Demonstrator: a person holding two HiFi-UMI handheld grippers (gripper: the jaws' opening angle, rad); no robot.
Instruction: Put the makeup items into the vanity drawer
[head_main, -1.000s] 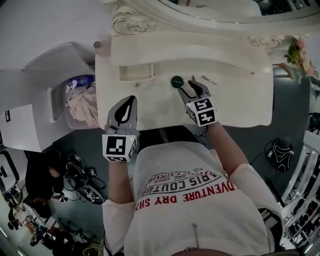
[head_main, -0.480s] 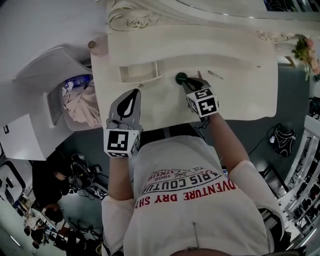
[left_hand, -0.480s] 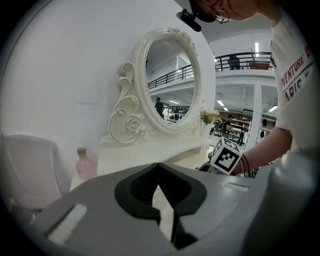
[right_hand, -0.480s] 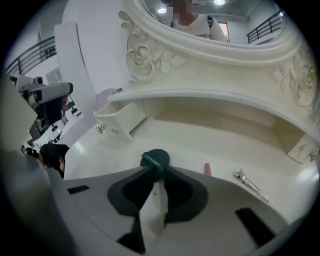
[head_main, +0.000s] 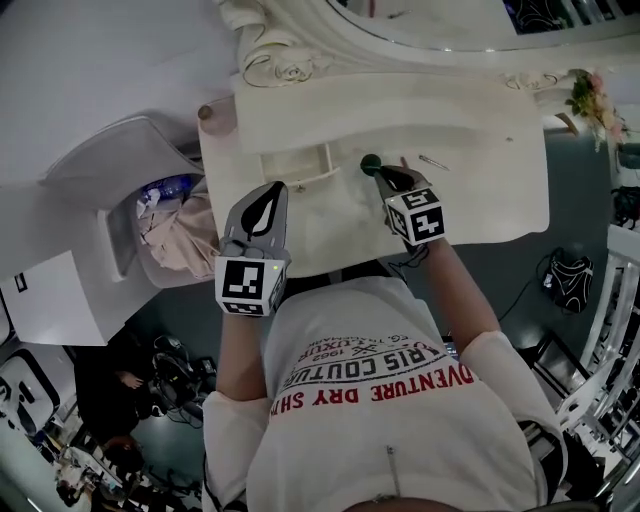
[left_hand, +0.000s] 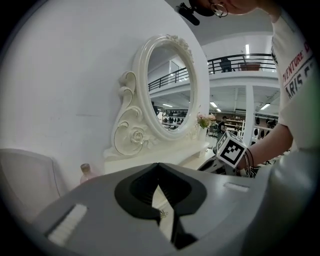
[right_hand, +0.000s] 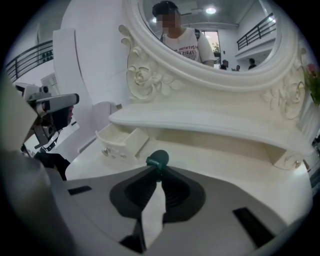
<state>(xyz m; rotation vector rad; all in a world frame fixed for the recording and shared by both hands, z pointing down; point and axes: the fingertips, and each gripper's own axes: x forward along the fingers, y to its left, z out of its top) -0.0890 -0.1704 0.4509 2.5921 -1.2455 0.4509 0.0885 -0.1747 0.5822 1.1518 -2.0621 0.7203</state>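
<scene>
A dark green round makeup item (right_hand: 158, 159) stands on the white vanity top (head_main: 480, 195), just right of the small open drawer (head_main: 297, 163). My right gripper (head_main: 379, 173) has just been closing and its tips now pinch the base of the green item (head_main: 371, 163). The drawer (right_hand: 120, 141) juts out at the left in the right gripper view. My left gripper (head_main: 277, 189) hovers at the vanity's front edge below the drawer, its tips together and nothing in them. A thin pencil-like item (head_main: 432, 161) lies further right on the top.
An oval mirror (left_hand: 170, 85) in a carved white frame rises behind the shelf (right_hand: 210, 122). A small pink bottle (head_main: 207, 110) stands at the vanity's left corner, flowers (head_main: 592, 100) at its right end. A white chair and a bin of cloth (head_main: 170, 225) sit to the left.
My right gripper went from wide open beside the green item to closed on it. My left gripper moved forward toward the drawer front.
</scene>
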